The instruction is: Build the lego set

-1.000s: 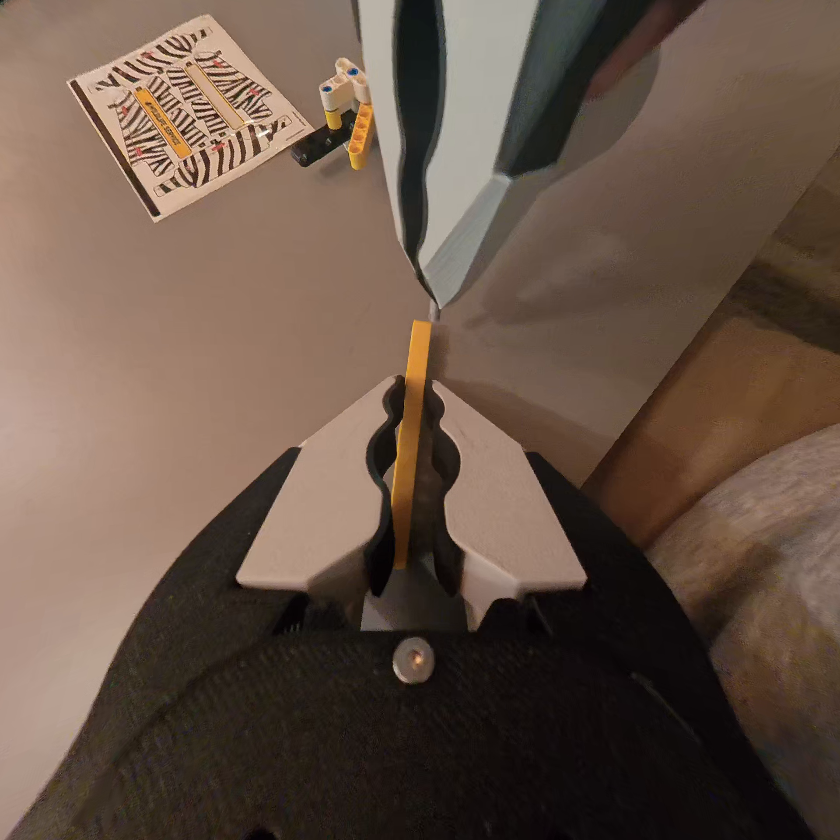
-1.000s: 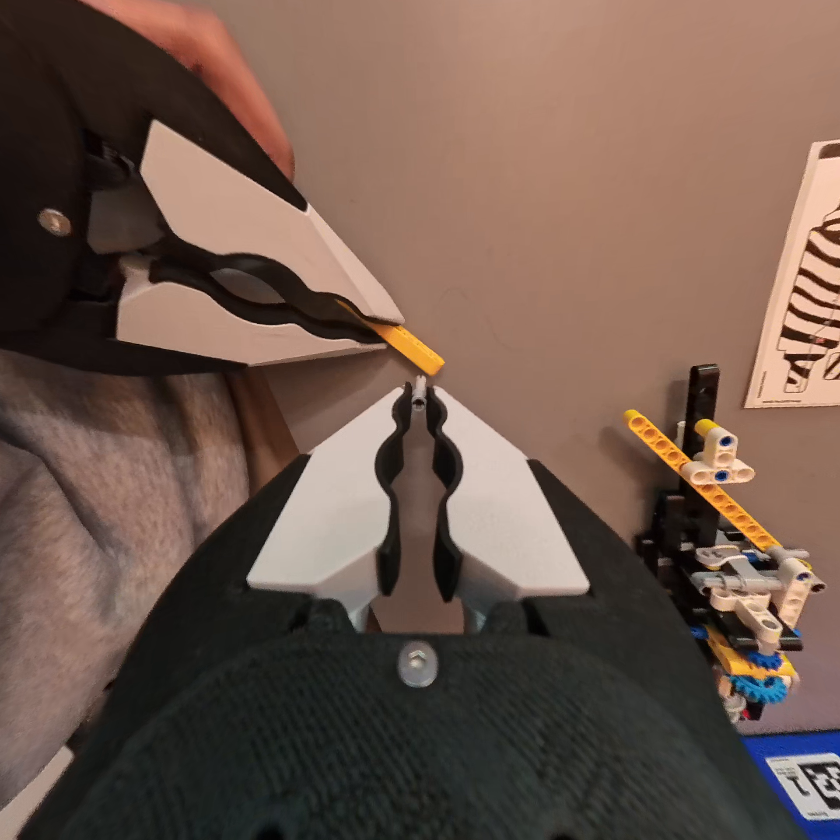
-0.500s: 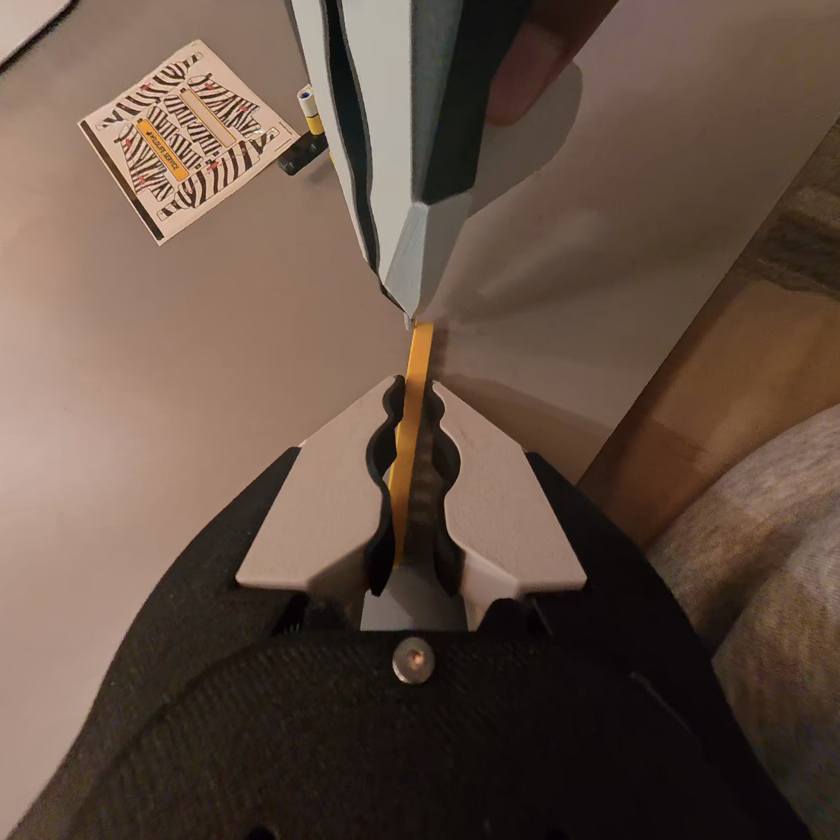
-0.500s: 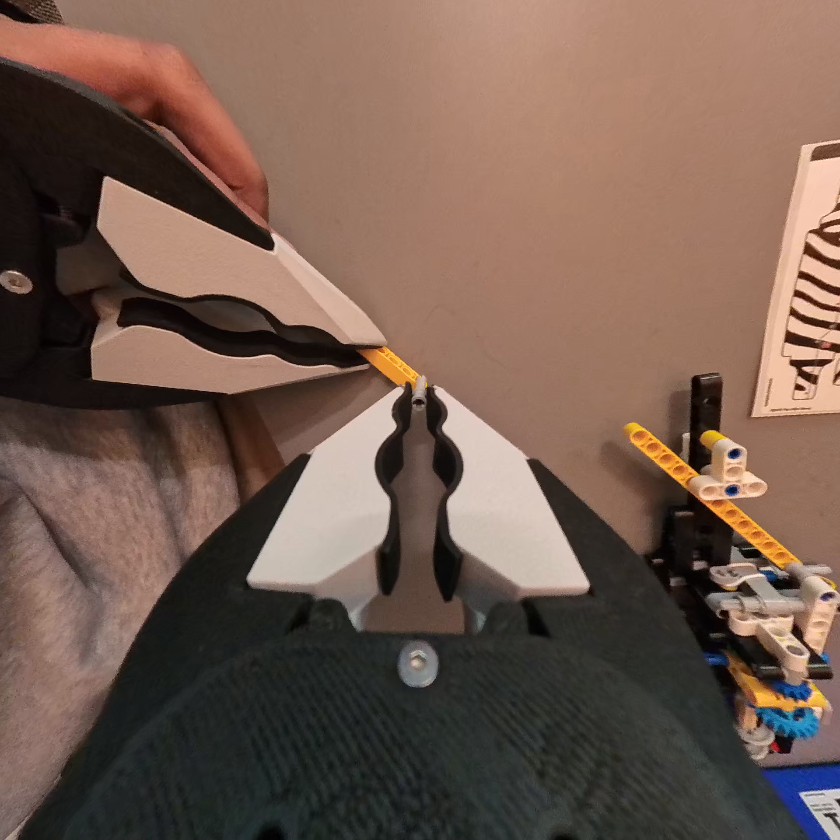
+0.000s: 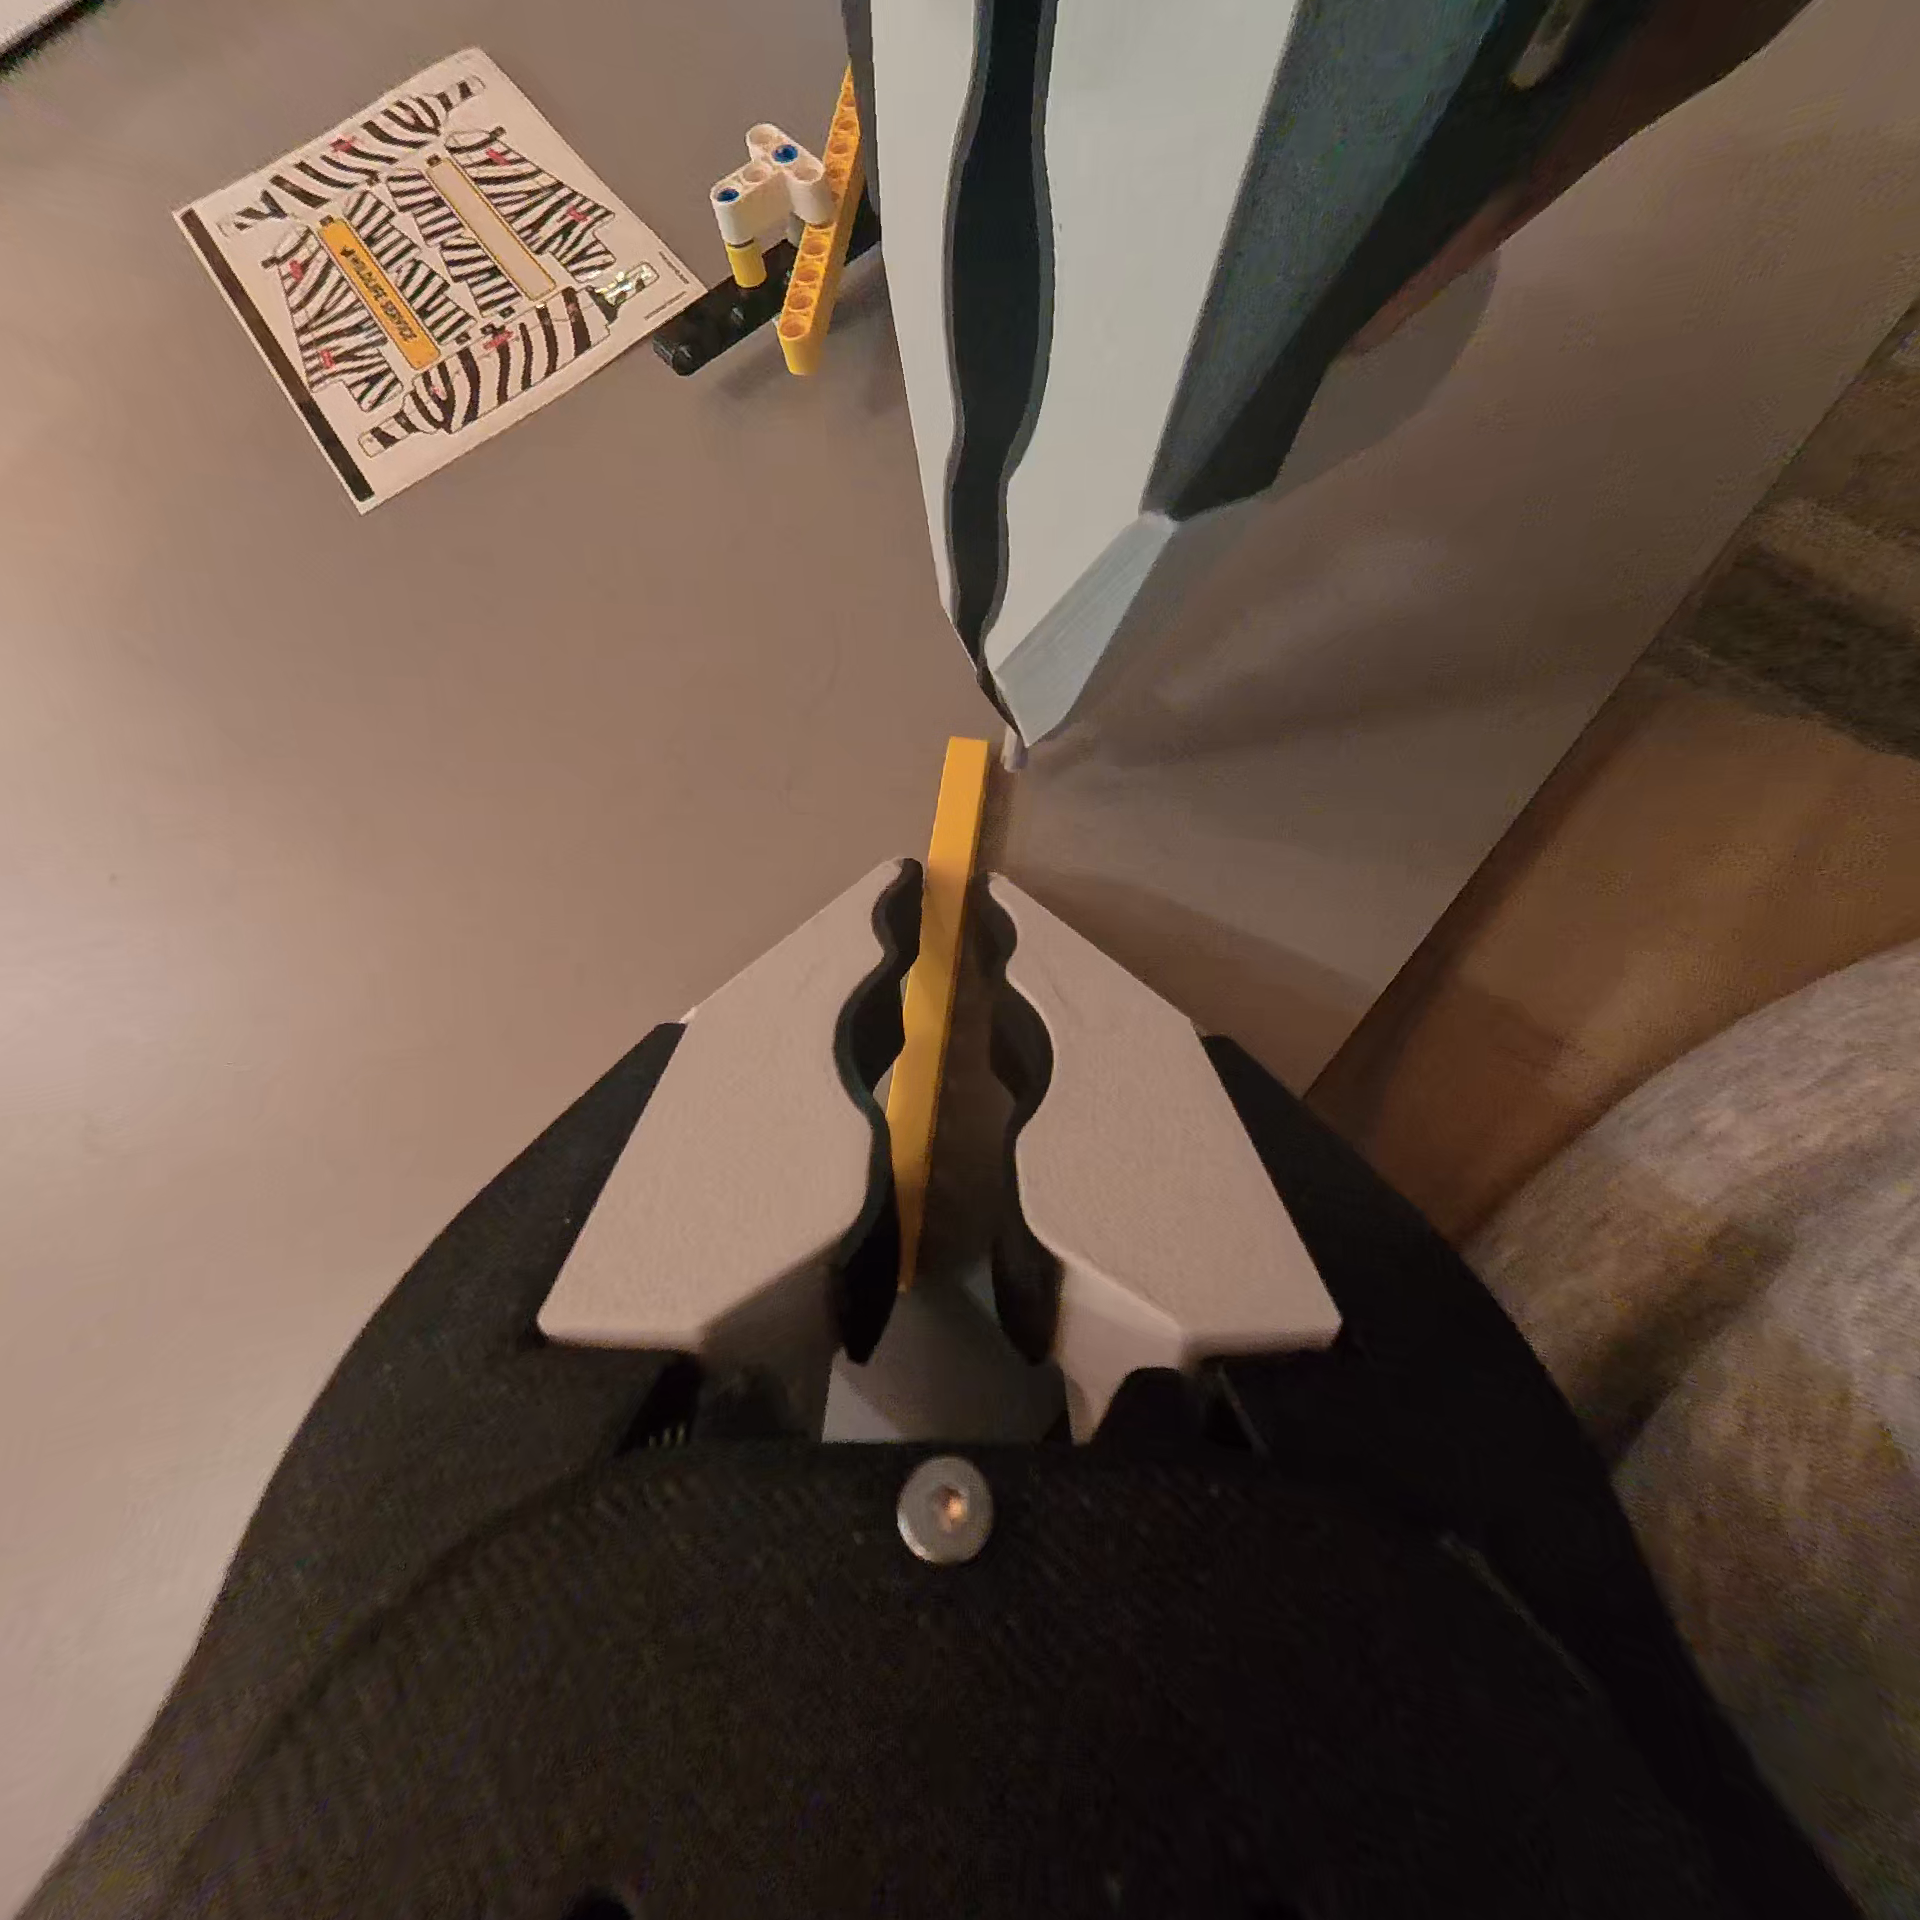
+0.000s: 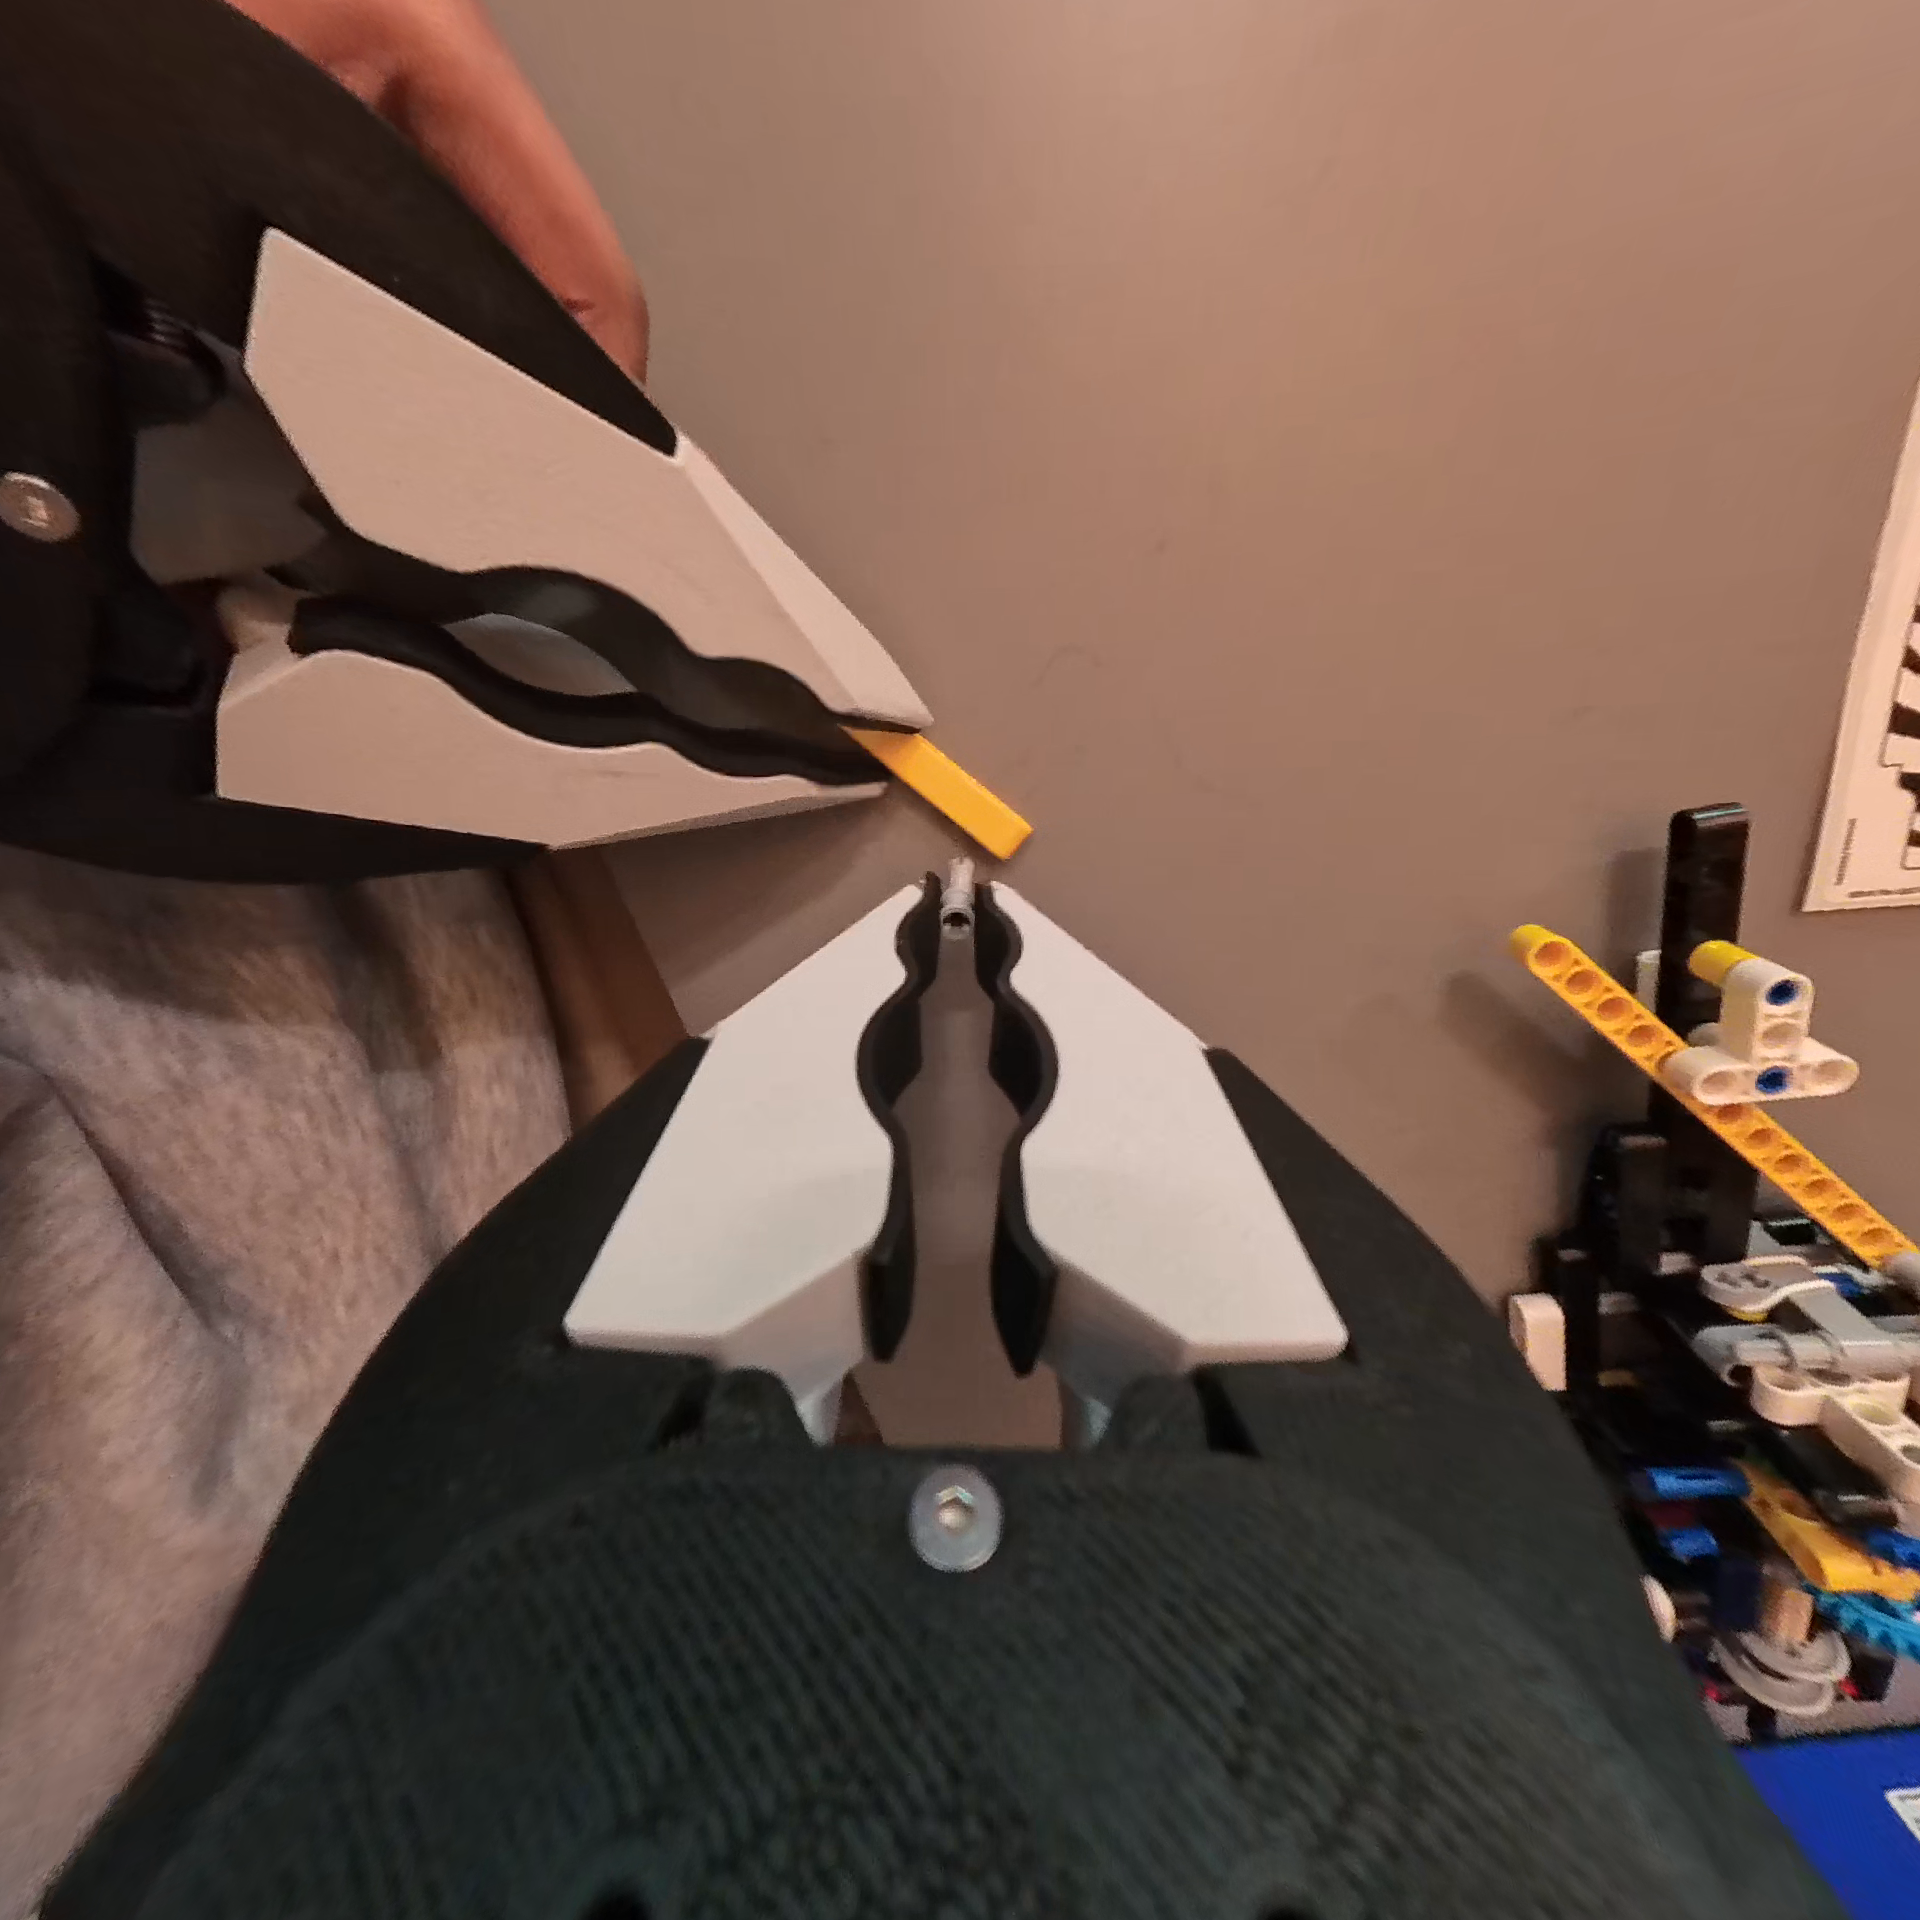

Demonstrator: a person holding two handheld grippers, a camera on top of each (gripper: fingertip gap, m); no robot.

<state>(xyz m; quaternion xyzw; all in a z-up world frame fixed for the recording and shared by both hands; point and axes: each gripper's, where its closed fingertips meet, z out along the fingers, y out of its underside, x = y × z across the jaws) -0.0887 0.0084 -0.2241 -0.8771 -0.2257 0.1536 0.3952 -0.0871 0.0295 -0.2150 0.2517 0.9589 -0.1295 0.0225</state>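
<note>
My left gripper is shut on a flat yellow beam that sticks out past its tips; the beam also shows in the right wrist view. My right gripper is shut on a small grey pin, held at the tips just below the beam's free end. In the left wrist view the right gripper comes down from above with the pin beside the beam's tip. The partly built model of black, yellow, white and blue parts stands at the right on the grey table.
A zebra-striped sticker sheet lies on the table beside the model. A blue mat corner is at the lower right. A person's grey sleeve and the table's wooden edge are near. My right gripper's tips are some 15 cm from the partly built model.
The beam and the pin were pressed close together half a second ago; now they stand slightly apart again, as a second ago. Both grasps are unchanged.
</note>
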